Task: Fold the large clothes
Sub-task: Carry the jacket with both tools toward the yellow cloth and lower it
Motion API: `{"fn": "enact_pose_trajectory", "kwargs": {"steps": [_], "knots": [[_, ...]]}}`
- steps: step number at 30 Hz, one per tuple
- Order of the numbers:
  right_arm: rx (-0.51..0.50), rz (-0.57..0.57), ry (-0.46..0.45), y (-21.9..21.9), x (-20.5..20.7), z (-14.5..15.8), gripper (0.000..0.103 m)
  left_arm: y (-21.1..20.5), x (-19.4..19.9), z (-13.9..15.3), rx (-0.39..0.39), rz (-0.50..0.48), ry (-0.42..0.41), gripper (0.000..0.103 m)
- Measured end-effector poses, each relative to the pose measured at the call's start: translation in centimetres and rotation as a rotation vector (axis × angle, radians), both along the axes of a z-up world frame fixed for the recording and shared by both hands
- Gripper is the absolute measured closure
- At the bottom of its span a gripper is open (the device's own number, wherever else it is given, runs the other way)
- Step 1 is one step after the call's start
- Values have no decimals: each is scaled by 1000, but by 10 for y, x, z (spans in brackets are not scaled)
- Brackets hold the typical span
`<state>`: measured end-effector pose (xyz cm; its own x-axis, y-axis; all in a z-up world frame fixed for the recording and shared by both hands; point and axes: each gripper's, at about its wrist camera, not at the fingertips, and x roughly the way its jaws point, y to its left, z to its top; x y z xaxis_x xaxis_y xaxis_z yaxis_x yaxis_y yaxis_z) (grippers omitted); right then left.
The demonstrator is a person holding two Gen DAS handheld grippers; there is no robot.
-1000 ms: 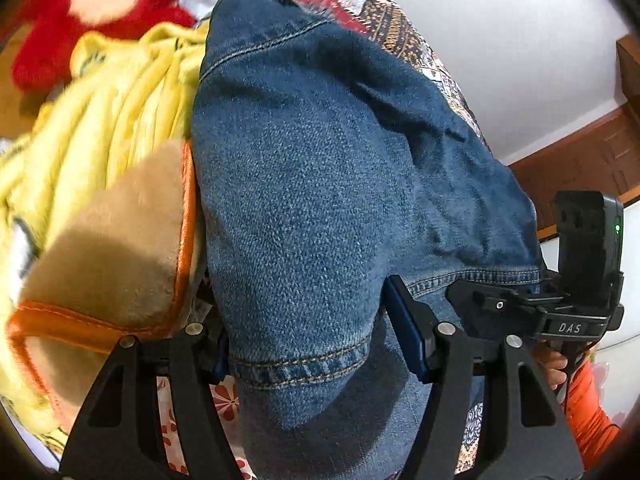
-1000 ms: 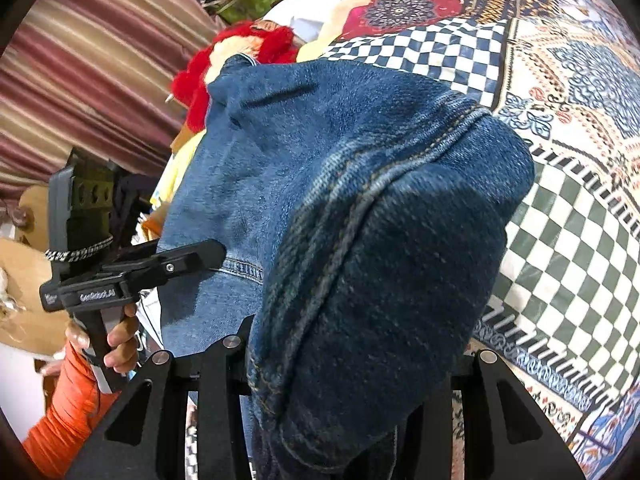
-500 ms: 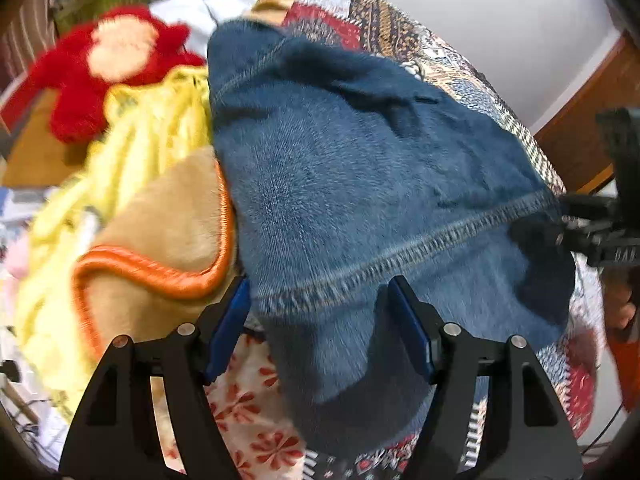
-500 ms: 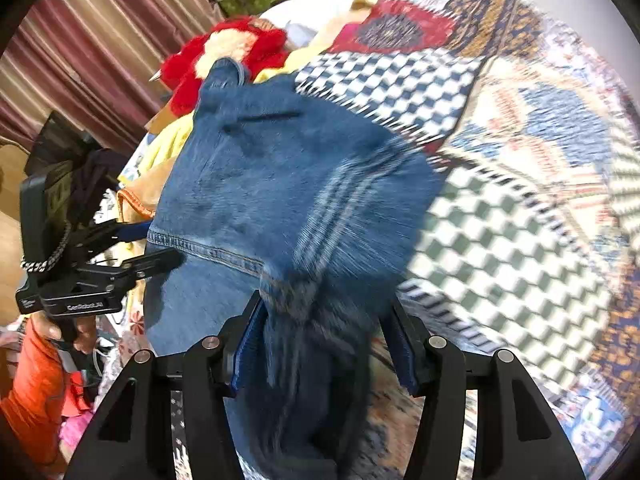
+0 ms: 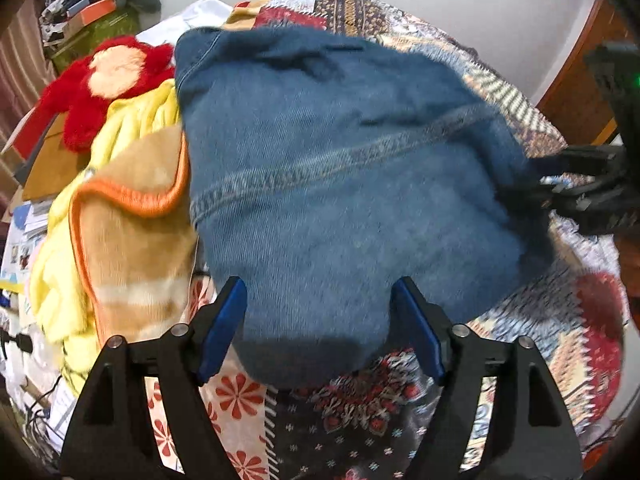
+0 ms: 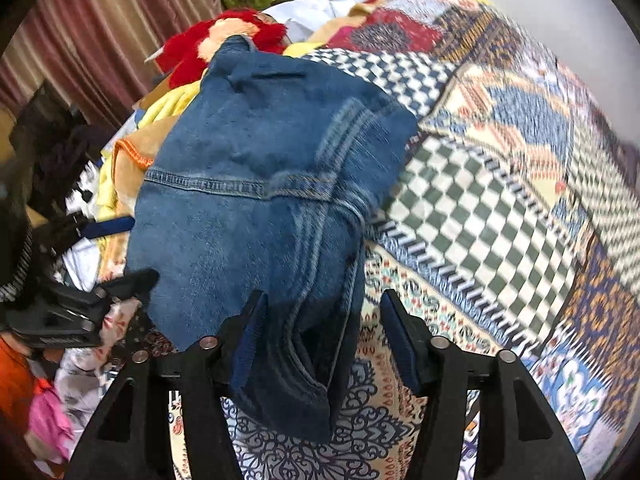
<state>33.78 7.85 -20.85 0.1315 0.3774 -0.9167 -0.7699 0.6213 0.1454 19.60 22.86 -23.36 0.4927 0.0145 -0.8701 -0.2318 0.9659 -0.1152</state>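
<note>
Patchwork bedspread [image 6: 500, 184] covers the bed under both cameras, and on it lies the folded blue denim garment [image 5: 352, 184], a stitched seam running across its top face. Only the right wrist view shows the striped maroon curtain [image 6: 92, 32] behind the bed and the green-and-white checked panel of the spread just right of the denim; only the left wrist view shows the wooden furniture [image 5: 576, 92] against the white wall. The left gripper [image 5: 320, 320] points down at the near edge of the denim, its blue pads [image 5: 224, 324] spread wide on either side of the cloth — its jaws have just been opening, and the pads stand clear of the fabric, gripping nothing. The right gripper [image 6: 320, 336] hangs over the garment's thick folded corner; its jaws too have just been opening, the left pad close against the denim fold, the right pad well off it over bare spread, so the cloth is between them but not clamped. Beside the denim on the far side sit a tan blanket with orange trim [image 5: 132, 216], a yellow cloth [image 5: 132, 124] and a red plush toy [image 5: 104, 84] — all touching or crowding the garment's edge.
</note>
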Motion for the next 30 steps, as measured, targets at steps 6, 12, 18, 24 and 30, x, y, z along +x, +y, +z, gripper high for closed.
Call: {"fn": "enact_pose_trajectory", "kwargs": {"steps": [6,12,18,24,30], "knots": [[48,-44,71,-29,7,-2,32,8,-25,-4,27,37,13,19],[19,-19,-12,-35,-2,16,32,29,-43,5,66,110,7,19],[49,-22,-112,-33,-2,48,32,51,-33,43,139,157,-85,19],[128,-17,-104,-1,12,62,32,73,11,68,174,164,-180,9],[169,-15,-46,48,39,52,32,98,66,44,73,212,-177,9]]}}
